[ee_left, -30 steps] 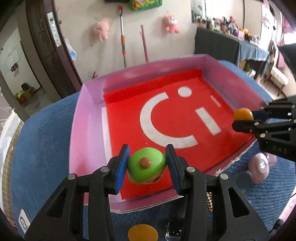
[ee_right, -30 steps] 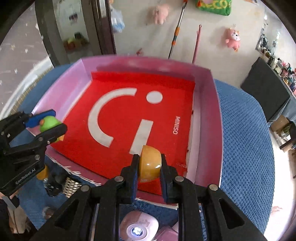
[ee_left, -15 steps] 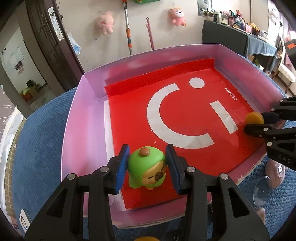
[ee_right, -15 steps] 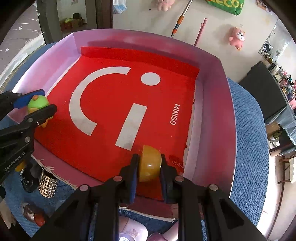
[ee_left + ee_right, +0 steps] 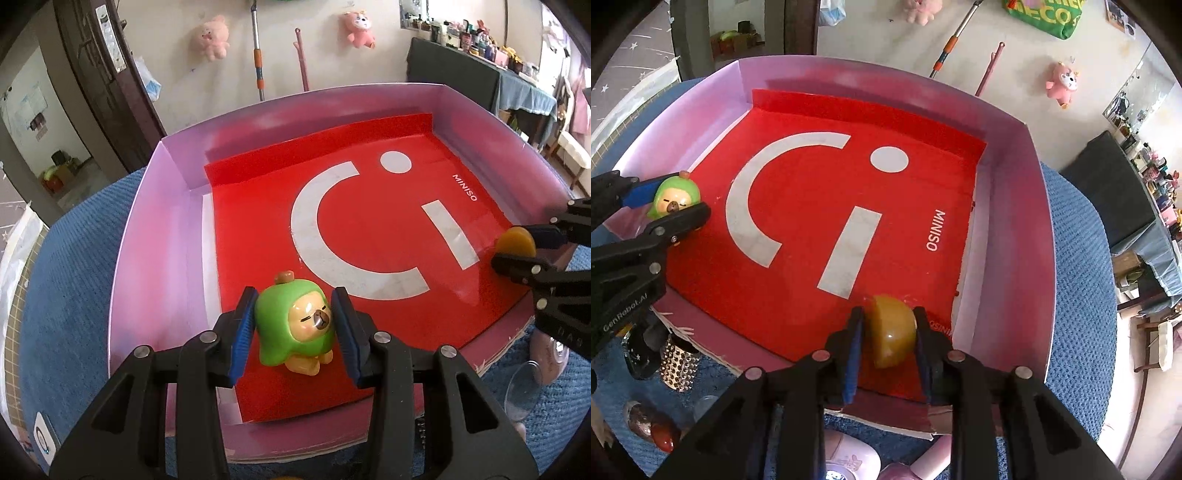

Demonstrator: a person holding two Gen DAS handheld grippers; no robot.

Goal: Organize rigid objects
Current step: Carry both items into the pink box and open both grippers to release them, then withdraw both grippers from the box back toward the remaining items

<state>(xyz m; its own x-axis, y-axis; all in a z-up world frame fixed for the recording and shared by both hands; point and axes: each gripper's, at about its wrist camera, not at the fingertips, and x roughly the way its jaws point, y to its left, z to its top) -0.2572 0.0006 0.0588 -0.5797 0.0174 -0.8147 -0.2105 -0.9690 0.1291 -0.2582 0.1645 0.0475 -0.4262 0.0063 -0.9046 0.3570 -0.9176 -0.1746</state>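
Left wrist view: your left gripper (image 5: 294,328) brackets the green capybara figure (image 5: 295,326) standing on the pink tray's (image 5: 155,258) red liner, jaws slightly parted. Your right gripper (image 5: 888,334) pinches the yellow dome (image 5: 892,330) near the tray's right wall; a studded cup (image 5: 677,363) sits outside its front edge.

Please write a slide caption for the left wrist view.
Left gripper sets green-hooded capybara figurine on red-lined pink box.
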